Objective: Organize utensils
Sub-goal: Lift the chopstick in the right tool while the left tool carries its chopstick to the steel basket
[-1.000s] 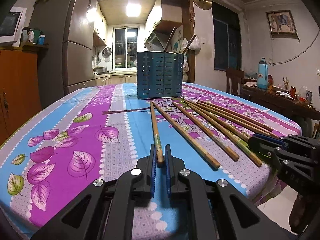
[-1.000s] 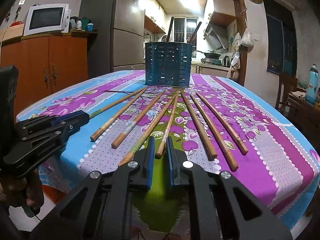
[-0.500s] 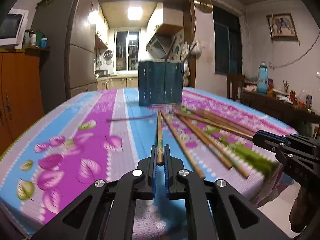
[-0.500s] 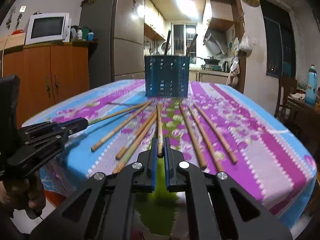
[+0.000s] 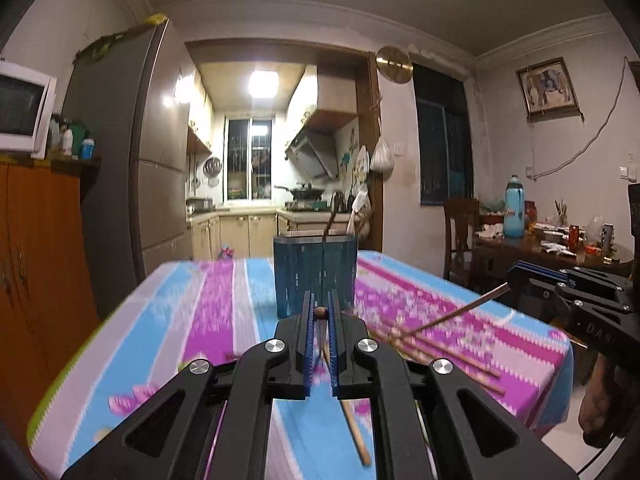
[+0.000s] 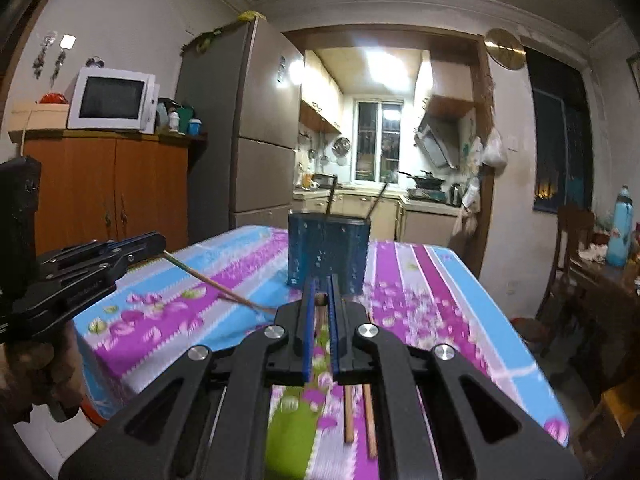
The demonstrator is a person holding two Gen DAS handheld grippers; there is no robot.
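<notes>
My left gripper is shut on a wooden chopstick and holds it lifted above the table, its thick end between the blue pads. My right gripper is shut on another chopstick, also lifted. The blue slotted utensil holder stands upright on the table ahead, with two dark utensils leaning in it; it also shows in the right wrist view. More chopsticks lie on the floral tablecloth. The right gripper with its chopstick shows at the right of the left view.
The table has a pink, blue and green cloth. A fridge and wooden cabinet with microwave stand left. A chair and cluttered side table stand right. Two chopsticks lie under the right gripper.
Both grippers closed on a chopstick each, then lifted and tilted up off the table. The view now looks over the holder toward the kitchen.
</notes>
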